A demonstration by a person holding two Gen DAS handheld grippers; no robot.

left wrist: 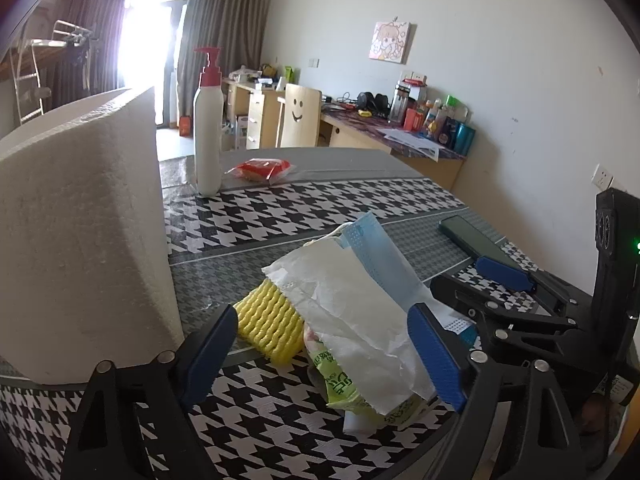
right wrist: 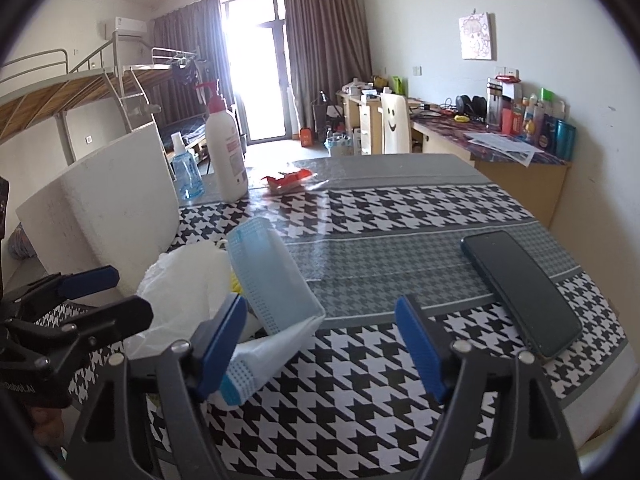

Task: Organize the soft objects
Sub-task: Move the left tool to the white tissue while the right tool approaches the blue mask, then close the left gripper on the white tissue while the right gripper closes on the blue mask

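Observation:
A heap of soft things lies on the houndstooth tablecloth (left wrist: 280,212): a yellow foam net (left wrist: 268,320), a white crumpled plastic bag (left wrist: 352,312), a green printed packet (left wrist: 340,384) under it, and a blue face mask (left wrist: 372,248). My left gripper (left wrist: 324,356) is open, its blue fingers either side of the heap. My right gripper (right wrist: 320,344) is open just right of the mask (right wrist: 272,276) and white bag (right wrist: 184,280), above the cloth. The right gripper also shows in the left wrist view (left wrist: 468,288).
A white foam box (left wrist: 80,232) stands at the left, next to the heap. A white pump bottle (left wrist: 208,120), a red packet (left wrist: 260,170) and a blue spray bottle (right wrist: 186,172) stand further back. A dark phone (right wrist: 524,292) lies at the right.

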